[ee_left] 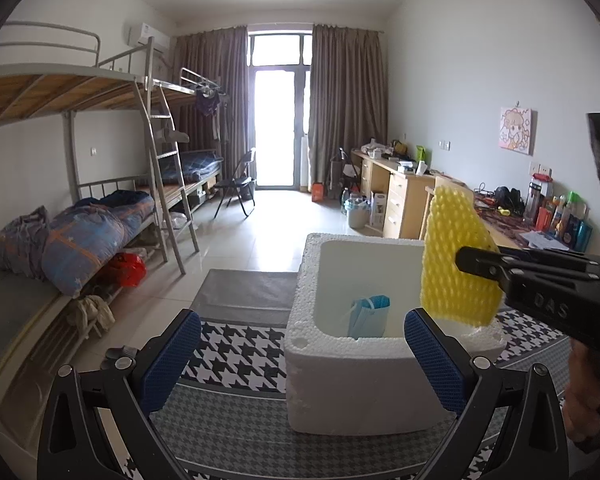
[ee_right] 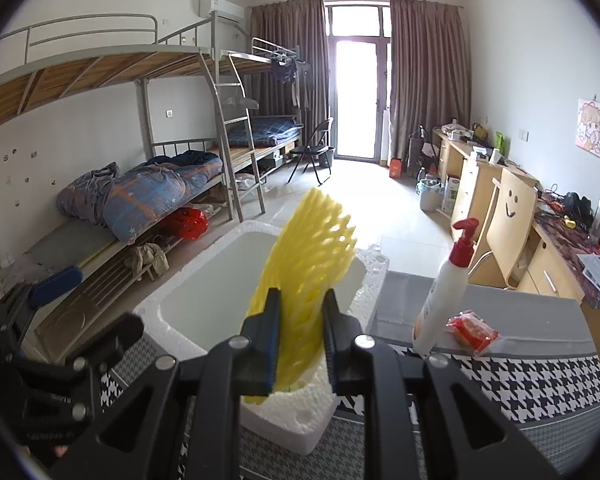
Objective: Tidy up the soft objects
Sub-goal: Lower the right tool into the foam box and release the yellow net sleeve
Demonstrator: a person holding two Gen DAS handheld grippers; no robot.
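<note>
A white foam box (ee_left: 332,392) stands on a houndstooth cloth (ee_left: 236,356). A blue face mask (ee_left: 370,316) lies inside it. My right gripper (ee_right: 300,320) is shut on a yellow foam net sleeve (ee_right: 308,248) and holds it upright over the box's right rim (ee_right: 300,404). From the left wrist view the sleeve (ee_left: 456,264) and the right gripper (ee_left: 476,264) are at the box's far right corner. My left gripper (ee_left: 300,352) is open and empty, just in front of the box.
A white pump bottle with a red top (ee_right: 444,292) and a red packet (ee_right: 472,330) sit on the table right of the box. Bunk beds (ee_left: 100,220) line the left wall, desks (ee_left: 404,196) the right. A folding chair (ee_left: 238,184) stands by the balcony door.
</note>
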